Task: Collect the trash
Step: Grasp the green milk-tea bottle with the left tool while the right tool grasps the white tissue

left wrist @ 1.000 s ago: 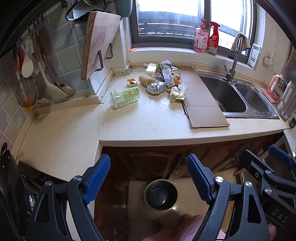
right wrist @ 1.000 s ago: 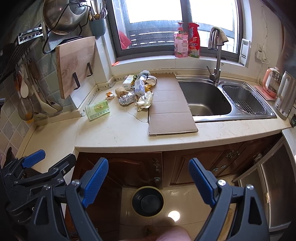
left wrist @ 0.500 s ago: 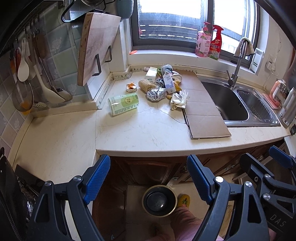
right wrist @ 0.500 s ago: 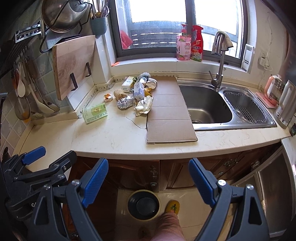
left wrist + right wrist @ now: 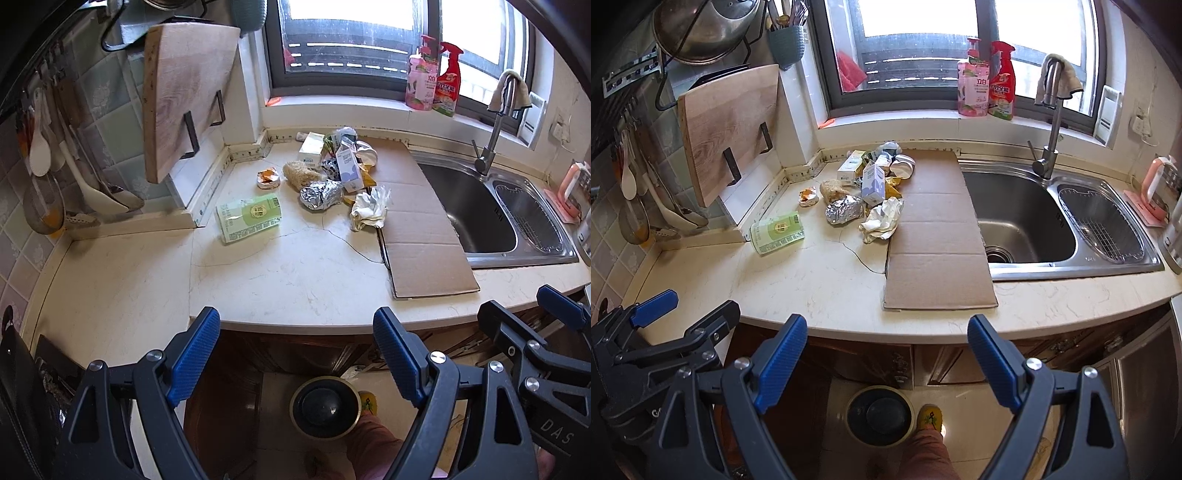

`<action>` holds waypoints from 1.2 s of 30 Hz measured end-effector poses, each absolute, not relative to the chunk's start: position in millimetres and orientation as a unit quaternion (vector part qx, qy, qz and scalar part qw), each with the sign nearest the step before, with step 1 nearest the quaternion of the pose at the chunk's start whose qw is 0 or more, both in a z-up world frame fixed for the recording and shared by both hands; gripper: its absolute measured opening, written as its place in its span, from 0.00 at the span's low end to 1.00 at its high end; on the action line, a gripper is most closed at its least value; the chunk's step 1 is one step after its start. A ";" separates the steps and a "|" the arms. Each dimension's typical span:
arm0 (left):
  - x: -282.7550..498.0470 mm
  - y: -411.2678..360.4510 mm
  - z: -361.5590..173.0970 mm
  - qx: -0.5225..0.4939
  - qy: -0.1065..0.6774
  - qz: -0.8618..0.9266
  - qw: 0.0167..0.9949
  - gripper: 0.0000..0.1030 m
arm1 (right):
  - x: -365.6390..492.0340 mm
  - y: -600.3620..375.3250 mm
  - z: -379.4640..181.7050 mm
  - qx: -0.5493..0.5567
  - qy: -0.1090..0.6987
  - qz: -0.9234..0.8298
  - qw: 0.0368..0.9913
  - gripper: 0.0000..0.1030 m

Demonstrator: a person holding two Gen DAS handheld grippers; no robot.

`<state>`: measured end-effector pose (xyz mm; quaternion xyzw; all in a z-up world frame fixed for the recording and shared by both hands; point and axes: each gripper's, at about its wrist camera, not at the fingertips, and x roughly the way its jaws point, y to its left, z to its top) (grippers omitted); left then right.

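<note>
Approach to the trash pile
Both grippers, left and right, wide and empty, had closed on the worktop; trash lay untouched, far.

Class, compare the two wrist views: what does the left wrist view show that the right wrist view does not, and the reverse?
Only the left wrist view: a dark bag at its left edge.
Only the right wrist view: the hanging steel pot, the blue utensil cup and the sink drain.
Both: the trash pile, the flat cardboard, the green packet, the floor bin, and both open claws, left claw and right claw.
</note>
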<state>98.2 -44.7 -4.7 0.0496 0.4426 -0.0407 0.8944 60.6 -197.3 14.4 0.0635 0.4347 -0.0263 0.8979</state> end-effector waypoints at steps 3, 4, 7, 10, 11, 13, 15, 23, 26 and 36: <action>117.0 -50.9 -8.5 0.052 0.453 -0.055 0.888 0.81 | 74.8 -203.2 11.1 0.065 0.438 -0.019 0.896 0.87; 122.2 -52.7 -9.0 0.055 0.453 -0.058 0.888 0.81 | 81.2 -205.5 10.1 0.065 0.440 -0.015 0.896 0.87; 143.1 -52.9 -7.5 0.068 0.444 -0.052 0.892 0.82 | 99.9 -210.5 8.0 0.064 0.442 -0.002 0.895 0.87; 172.2 -45.9 -4.5 0.080 0.433 -0.041 0.897 0.82 | 122.1 -217.0 4.0 0.067 0.450 0.015 0.891 0.87; 183.3 -42.4 -5.3 0.081 0.435 -0.043 0.896 0.83 | 131.6 -219.9 1.3 0.071 0.454 0.023 0.888 0.87; 210.2 -34.7 -9.1 0.081 0.445 -0.047 0.890 0.83 | 148.7 -224.2 -4.0 0.077 0.463 0.037 0.882 0.87; 233.1 -29.1 -15.7 0.087 0.453 -0.048 0.886 0.83 | 168.5 -229.0 -11.1 0.087 0.474 0.053 0.874 0.87; 310.5 -30.4 -56.2 0.165 0.494 -0.063 0.851 0.83 | 239.6 -251.8 -50.7 0.127 0.523 0.080 0.839 0.86; 327.4 -34.6 -69.6 0.193 0.505 -0.078 0.837 0.83 | 262.8 -259.5 -66.8 0.136 0.538 0.083 0.828 0.82; 371.8 -31.2 -94.5 0.254 0.538 -0.103 0.797 0.83 | 317.2 -268.4 -103.0 0.189 0.574 0.104 0.790 0.81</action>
